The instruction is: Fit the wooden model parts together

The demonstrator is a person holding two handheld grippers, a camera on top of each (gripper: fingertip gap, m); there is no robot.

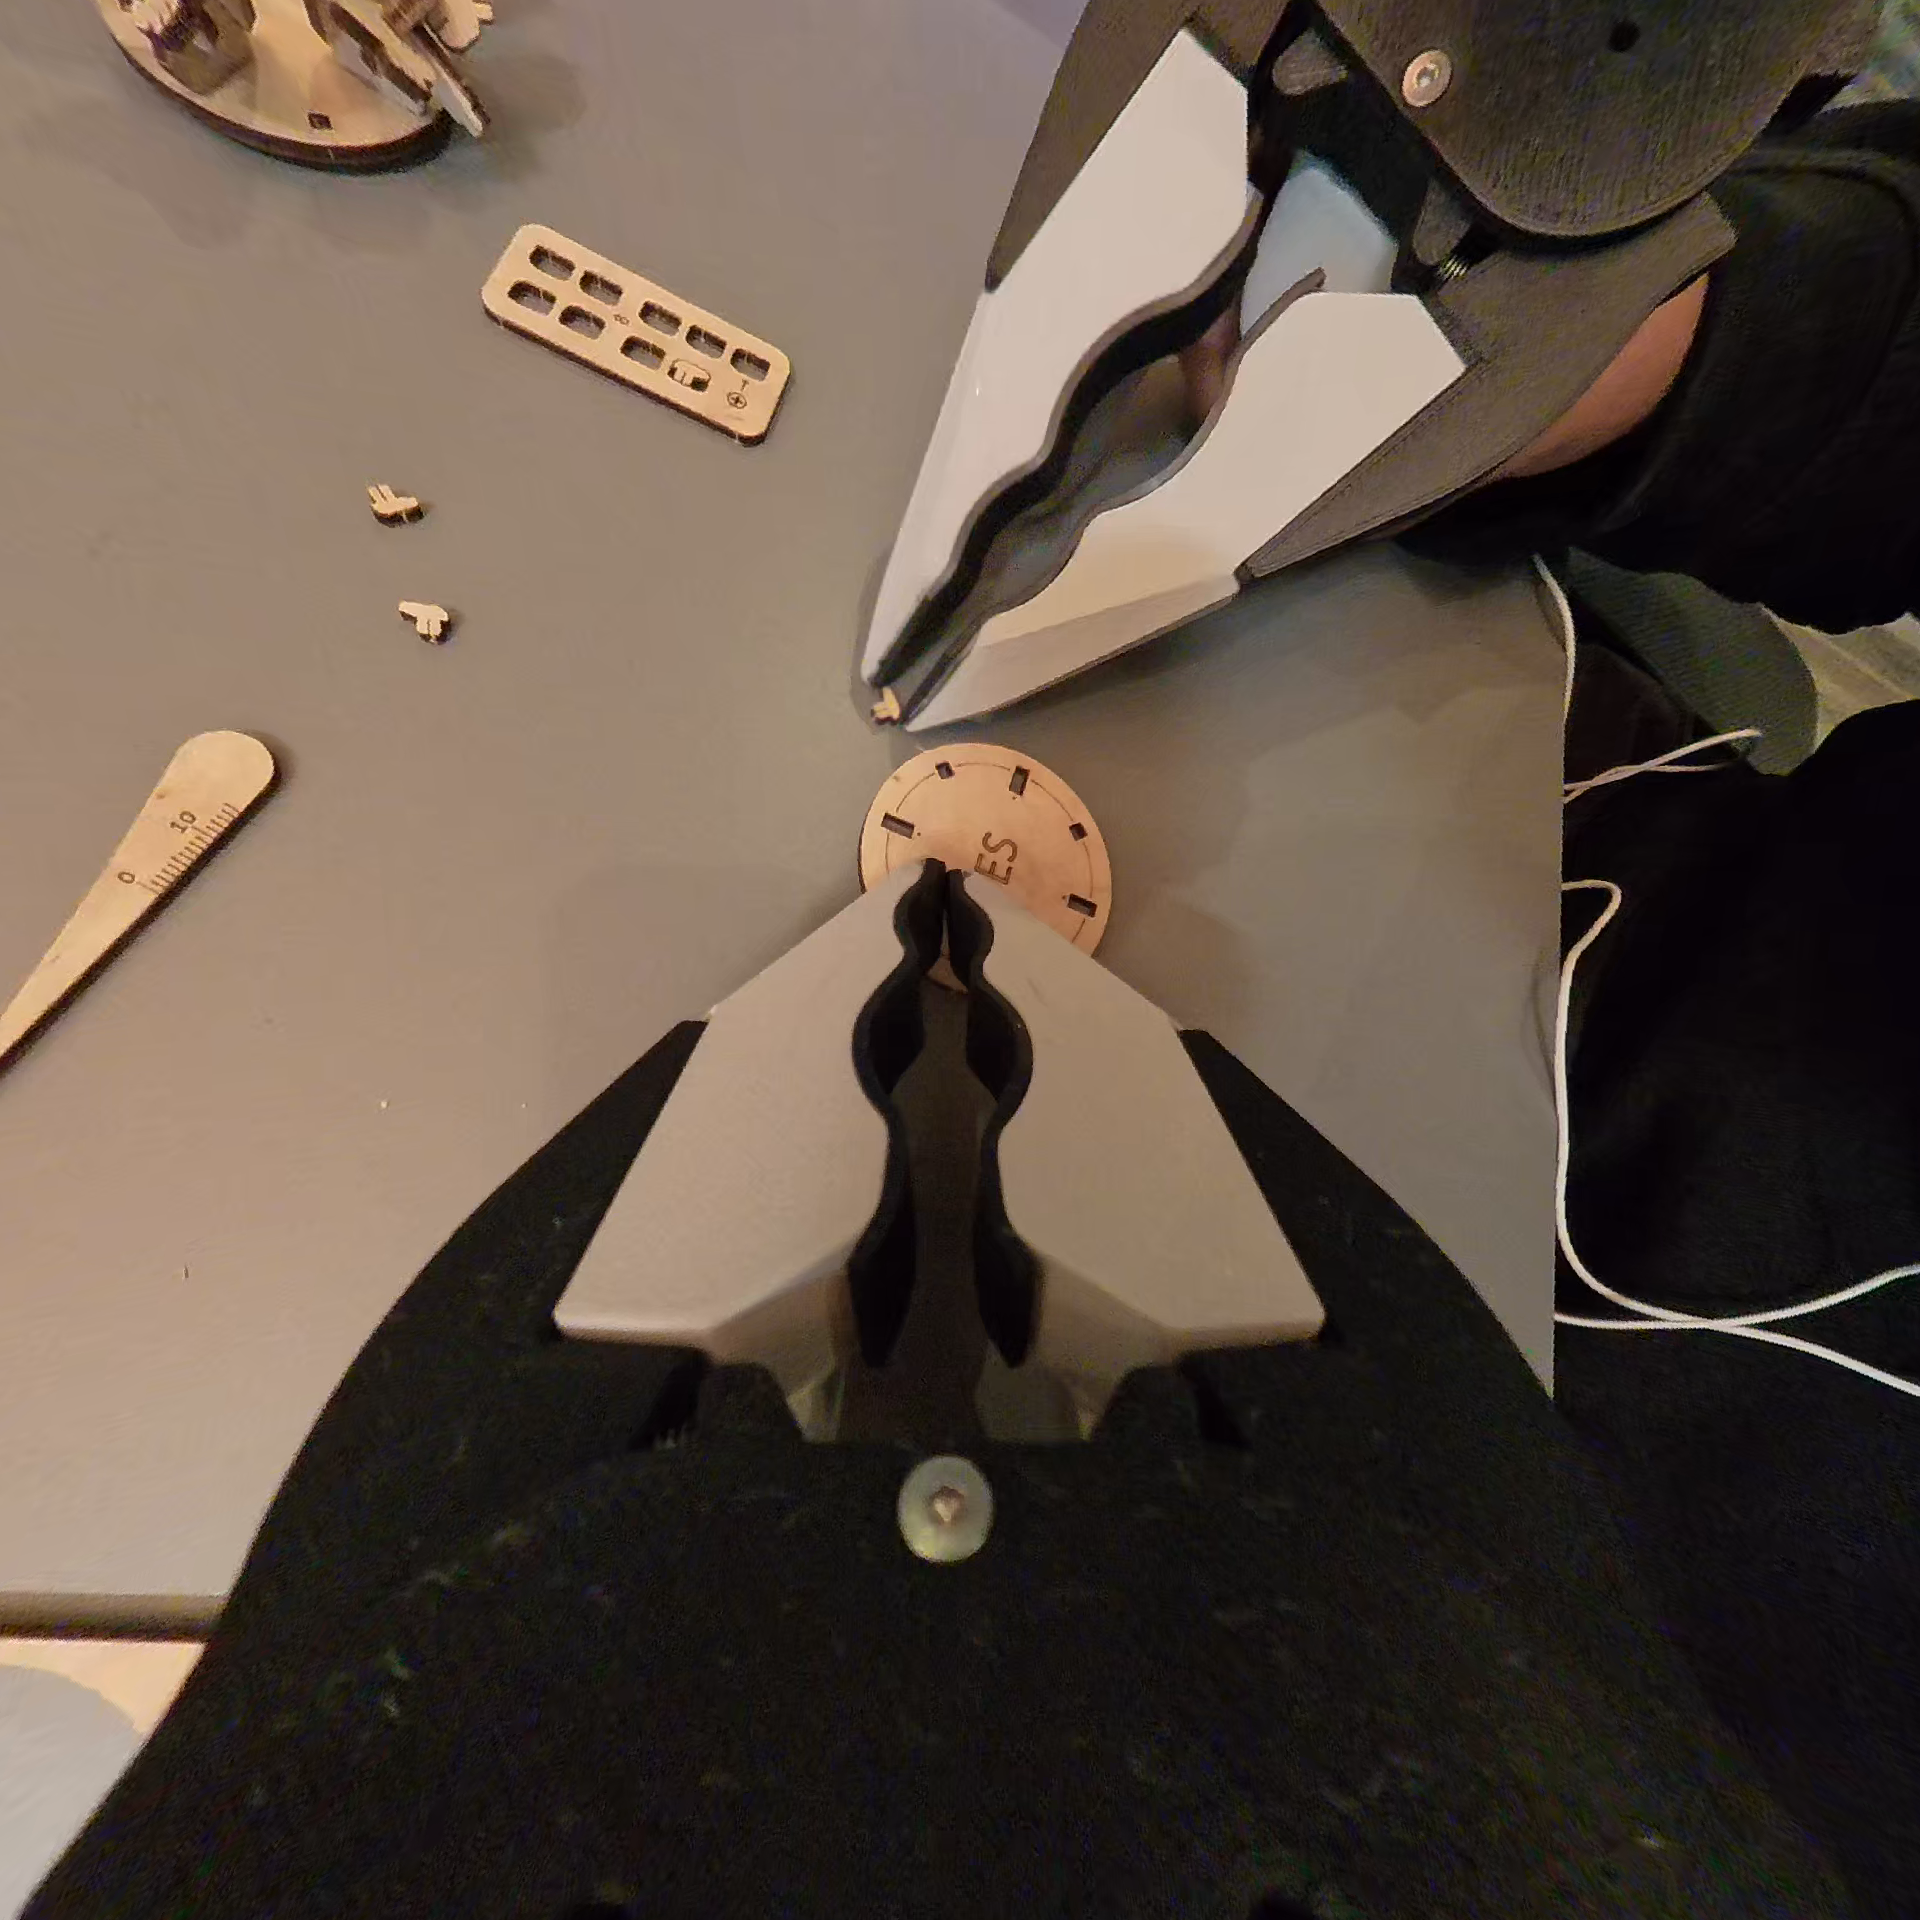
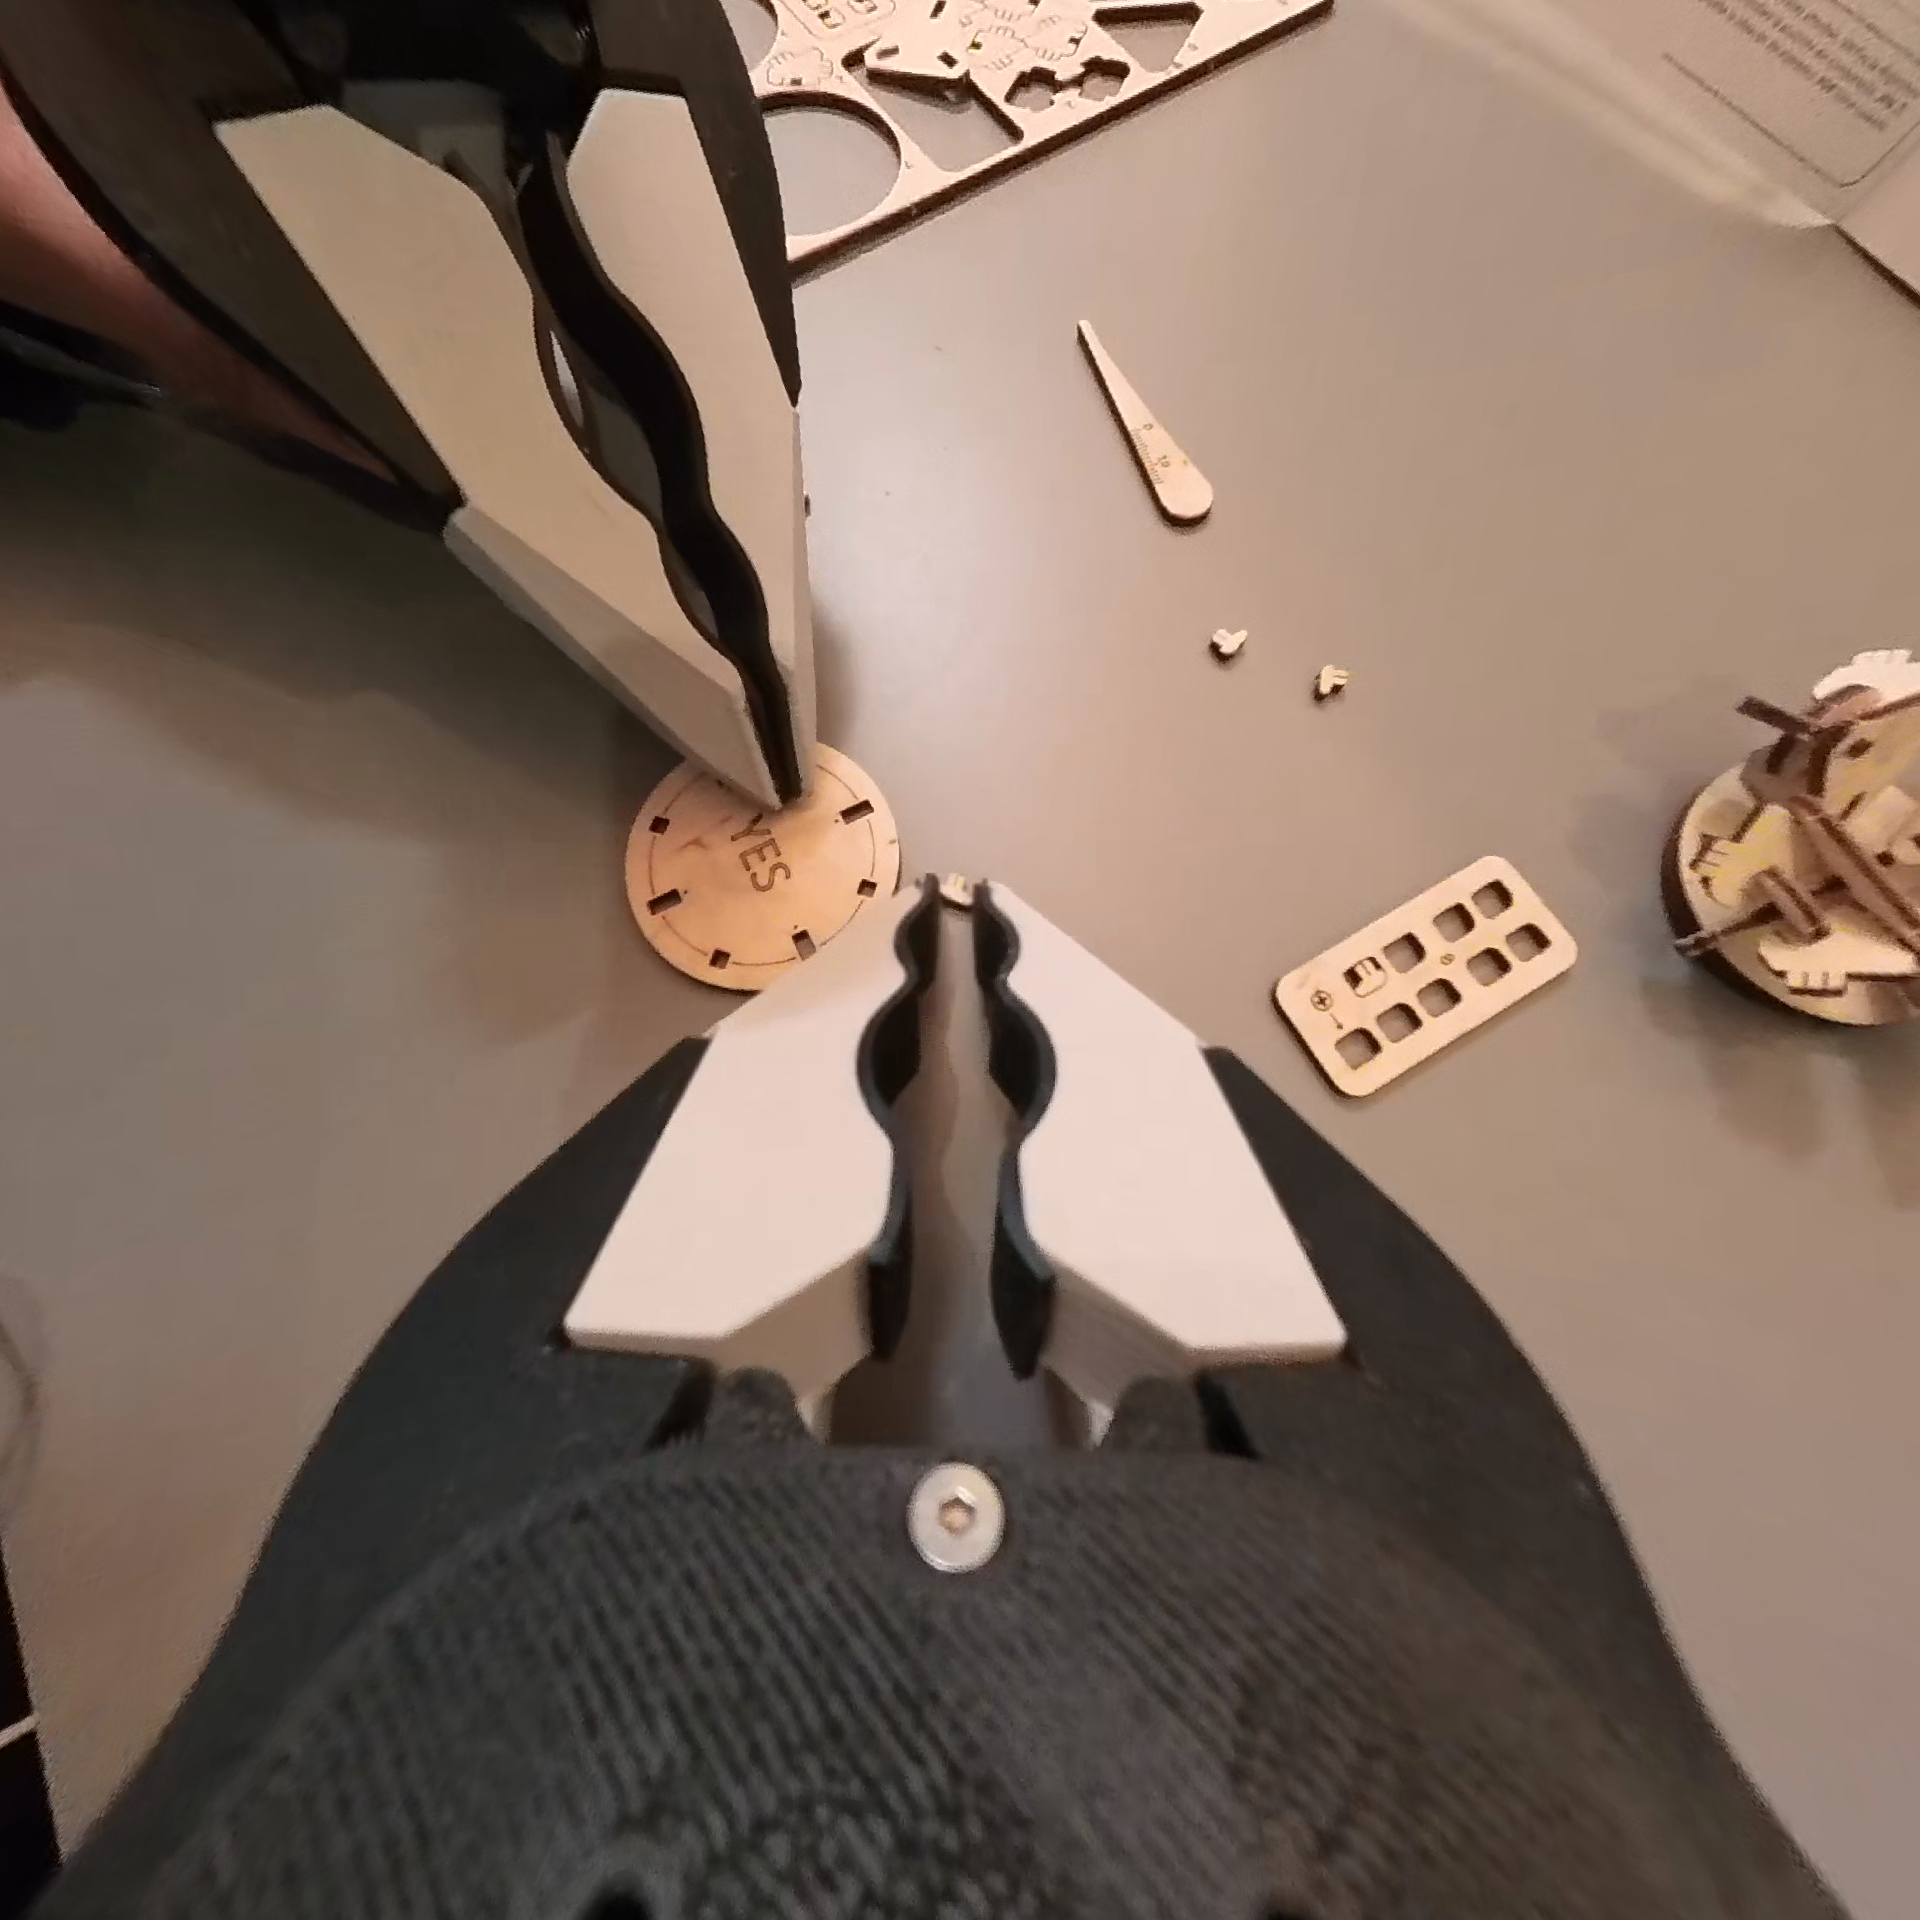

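Left wrist view shows the disc [image 1: 1039, 831] lying flat on the table [image 1: 468, 1091], near the right edge [image 1: 1558, 987]. Your left gripper [image 1: 940, 871] is fully closed and grips nothing; its tips bear down on the disc face near the centre.

Your right gripper [image 2: 956, 896] stands just beside the disc rim, jaws narrow, with a small peg [image 2: 956, 888] between the tips. Whether both pads press on the peg cannot be told.

Hazards:
- The peg is tiny and sits at the very tips. Any loss of pad pressure probably drops it; a twist probably flicks it away.
- The disc is thin and held by downward pressure alone. A sideways push from either gripper likely slides it, most critically toward the table edge.
- The two grippers stand close together. Converging on the disc risks finger contact.
- White cords [image 1: 1579, 1039] hang past the edge and may snag a low-moving gripper.

Clearance: open table lies to the left of the disc. Farther out are two loose pegs [image 1: 395, 504], a slotted plate [image 1: 634, 332], a ruler [image 1: 135, 862], a part-built model [image 1: 312, 73] and a cut sheet [image 2: 987, 135].
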